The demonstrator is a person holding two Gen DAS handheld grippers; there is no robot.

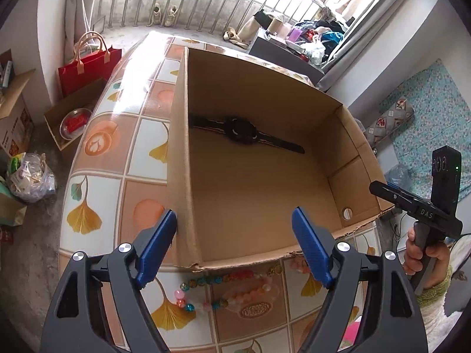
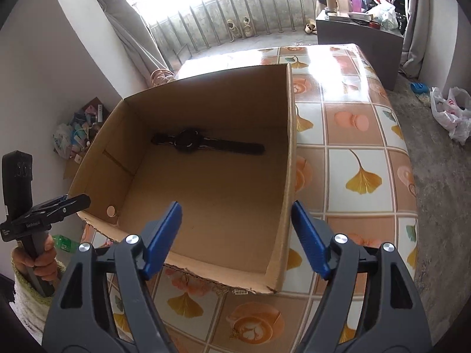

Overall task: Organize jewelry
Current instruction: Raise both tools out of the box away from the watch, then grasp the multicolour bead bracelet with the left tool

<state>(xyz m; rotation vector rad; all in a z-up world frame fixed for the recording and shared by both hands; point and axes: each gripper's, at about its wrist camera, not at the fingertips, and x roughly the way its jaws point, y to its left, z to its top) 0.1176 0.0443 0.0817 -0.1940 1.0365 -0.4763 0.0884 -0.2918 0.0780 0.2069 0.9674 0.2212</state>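
An open cardboard box (image 1: 318, 108) stands on the tiled table; it also shows in the right wrist view (image 2: 206, 94). A black wristwatch (image 1: 243, 131) lies flat on the box floor near the far wall, and shows in the right wrist view too (image 2: 203, 142). A colourful bead necklace (image 1: 226, 288) lies on the table in front of the box's near wall. My left gripper (image 1: 234, 244) is open and empty above the near wall and the necklace. My right gripper (image 2: 235, 235) is open and empty over the box's near right corner.
The table (image 2: 362, 153) has a glossy leaf-pattern cover and extends left and right of the box. A red bag (image 1: 88, 67) and cartons stand on the floor at the left. The other hand-held gripper shows at the right edge (image 1: 412, 206).
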